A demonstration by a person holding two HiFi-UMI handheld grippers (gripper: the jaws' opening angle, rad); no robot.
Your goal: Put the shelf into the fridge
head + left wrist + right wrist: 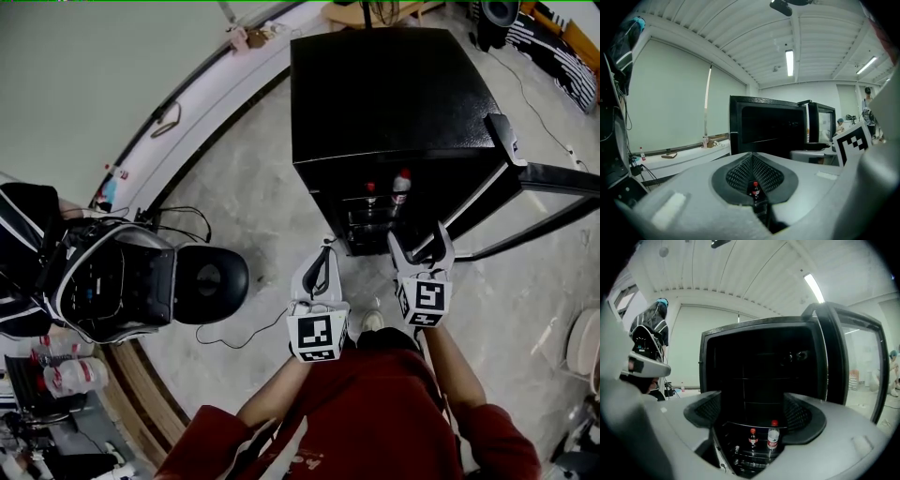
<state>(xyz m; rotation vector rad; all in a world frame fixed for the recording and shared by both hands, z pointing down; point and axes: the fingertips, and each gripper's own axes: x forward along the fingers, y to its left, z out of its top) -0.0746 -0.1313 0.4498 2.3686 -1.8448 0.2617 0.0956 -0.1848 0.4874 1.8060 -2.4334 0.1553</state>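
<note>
Left gripper (323, 251): jaws pressed together, nothing between them. Right gripper (418, 242): jaws spread wide, empty, facing the fridge interior. Floor (253, 216): grey mottled concrete, with a black cable (234, 337) trailing across it. Fridge (384, 94): black and small, its door (553, 178) swung open to my right. Wire shelf (750, 459): I see it low inside the fridge, with a cola bottle (753, 437) and a red-capped water bottle (773, 437) upright just above it. Beyond: pale wall (84, 84), ribbed ceiling (754, 42), strip light (789, 62).
</note>
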